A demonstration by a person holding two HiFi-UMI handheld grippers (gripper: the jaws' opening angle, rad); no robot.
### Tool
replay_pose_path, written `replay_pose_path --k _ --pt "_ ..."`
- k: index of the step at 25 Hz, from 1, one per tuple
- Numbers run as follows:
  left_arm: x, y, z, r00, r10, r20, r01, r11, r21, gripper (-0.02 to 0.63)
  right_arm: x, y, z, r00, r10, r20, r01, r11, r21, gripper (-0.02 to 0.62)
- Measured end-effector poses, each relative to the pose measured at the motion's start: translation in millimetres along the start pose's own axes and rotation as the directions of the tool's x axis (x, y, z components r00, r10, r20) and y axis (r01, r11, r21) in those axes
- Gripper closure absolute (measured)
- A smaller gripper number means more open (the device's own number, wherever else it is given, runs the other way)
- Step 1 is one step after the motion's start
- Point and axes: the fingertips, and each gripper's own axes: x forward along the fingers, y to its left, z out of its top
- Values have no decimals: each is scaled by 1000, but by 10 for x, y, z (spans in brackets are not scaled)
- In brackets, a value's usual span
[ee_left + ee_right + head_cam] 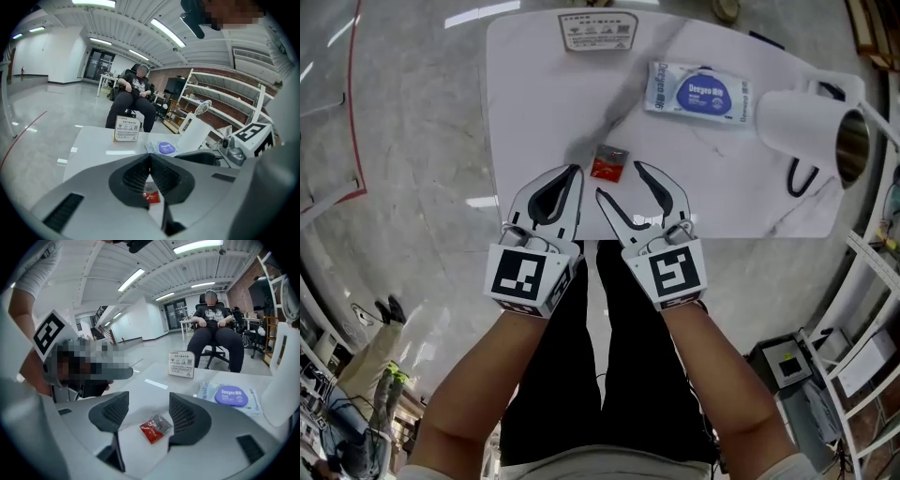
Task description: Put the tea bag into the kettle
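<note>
My right claw (149, 399) is spread wide by the tea bag (155, 427); it looks light, thin and crinkly, so I'd pinch its middle

L gripper (575, 171) is keeping its jaws closed, tips meeting. R gripper (619, 180), just beside it, is holding its jaws spread wide. Both are pointing fwd and tilting down. L forearm (473, 394) and R forearm (722, 384), both bare, are trailing straight back behind each claw.
</note>
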Motion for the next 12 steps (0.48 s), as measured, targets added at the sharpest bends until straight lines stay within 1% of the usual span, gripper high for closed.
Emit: replay_pose_path --k 3,6,8,12 --pt "72 56 -196 1000 -1 -11 1 1000 -6 598 103 -12 -208 999 -24 -26 24 1000 3 326" --pt "120 136 -370 1000 3 -24 -3 1000 -6 598 238 31 -410 999 -18 -48 20 1000 24 324" --pt "156 180 -466 1000 11 -28 -11 1000 -15 598 318 32 -518 998 -13 -57 14 1000 19 324" --pt "250 244 -639 999 20 -26 -22 999 -46 598 458 -59 -693 997 -34 -72 34 999 0 324"
